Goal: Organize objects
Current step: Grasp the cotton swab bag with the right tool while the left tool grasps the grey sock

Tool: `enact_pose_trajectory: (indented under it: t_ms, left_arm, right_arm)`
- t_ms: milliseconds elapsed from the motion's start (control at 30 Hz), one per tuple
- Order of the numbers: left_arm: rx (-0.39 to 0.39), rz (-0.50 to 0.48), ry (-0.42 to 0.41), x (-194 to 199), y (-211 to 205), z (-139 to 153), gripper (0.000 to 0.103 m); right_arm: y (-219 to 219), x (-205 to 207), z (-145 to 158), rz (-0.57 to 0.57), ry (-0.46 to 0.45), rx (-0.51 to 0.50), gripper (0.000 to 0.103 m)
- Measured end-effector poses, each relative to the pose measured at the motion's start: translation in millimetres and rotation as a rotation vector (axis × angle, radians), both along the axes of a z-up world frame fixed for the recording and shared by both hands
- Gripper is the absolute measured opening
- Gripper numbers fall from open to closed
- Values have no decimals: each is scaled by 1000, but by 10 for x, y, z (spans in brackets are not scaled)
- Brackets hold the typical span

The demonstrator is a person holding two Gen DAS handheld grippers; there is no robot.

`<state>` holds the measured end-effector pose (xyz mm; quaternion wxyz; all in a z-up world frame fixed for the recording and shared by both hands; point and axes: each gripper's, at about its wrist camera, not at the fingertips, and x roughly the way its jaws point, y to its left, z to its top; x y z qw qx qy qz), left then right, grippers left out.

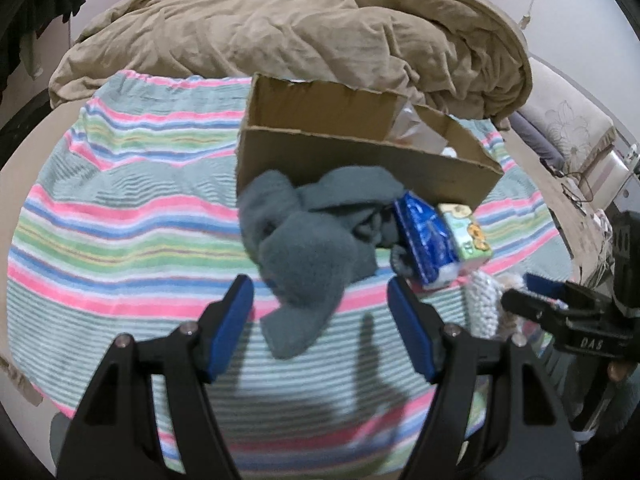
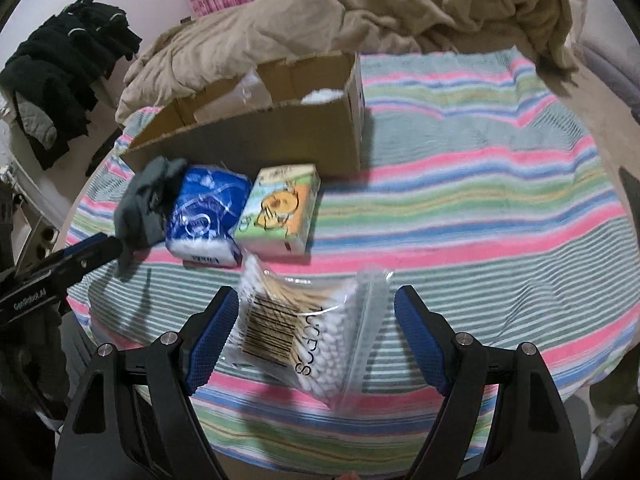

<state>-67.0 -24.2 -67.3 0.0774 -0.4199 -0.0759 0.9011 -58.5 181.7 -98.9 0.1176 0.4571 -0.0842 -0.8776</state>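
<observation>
An open cardboard box (image 1: 360, 160) (image 2: 260, 140) stands on the striped blanket. A crumpled grey cloth (image 1: 304, 256) (image 2: 144, 200) lies in front of it. Beside the cloth are a blue tissue pack (image 1: 424, 240) (image 2: 204, 208) and a cartoon-printed tissue pack (image 1: 466, 236) (image 2: 280, 208). My left gripper (image 1: 320, 304) is open just above the cloth's near end, its pads clear of it. My right gripper (image 2: 316, 304) is open over a clear bag of cotton swabs (image 2: 304, 332) (image 1: 484, 304); the bag lies between the fingers, untouched on the right side.
The striped blanket (image 2: 480, 184) covers the bed. A bunched tan duvet (image 1: 300, 32) lies behind the box. Dark clothes (image 2: 60, 80) hang at the left. A pillow (image 1: 568, 120) and cables sit at the right edge. White items lie inside the box.
</observation>
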Motion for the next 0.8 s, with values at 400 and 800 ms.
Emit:
enact_pose_trajectory:
  t_ms: [400, 800]
  left_arm:
    - [-44, -18, -12, -440, 53, -253, 71]
    - [-52, -13, 29, -257, 19, -155, 41]
  right_arm:
    - [-183, -65, -224, 40, -45, 13, 78]
    - [9, -4, -72, 34, -15, -11, 71]
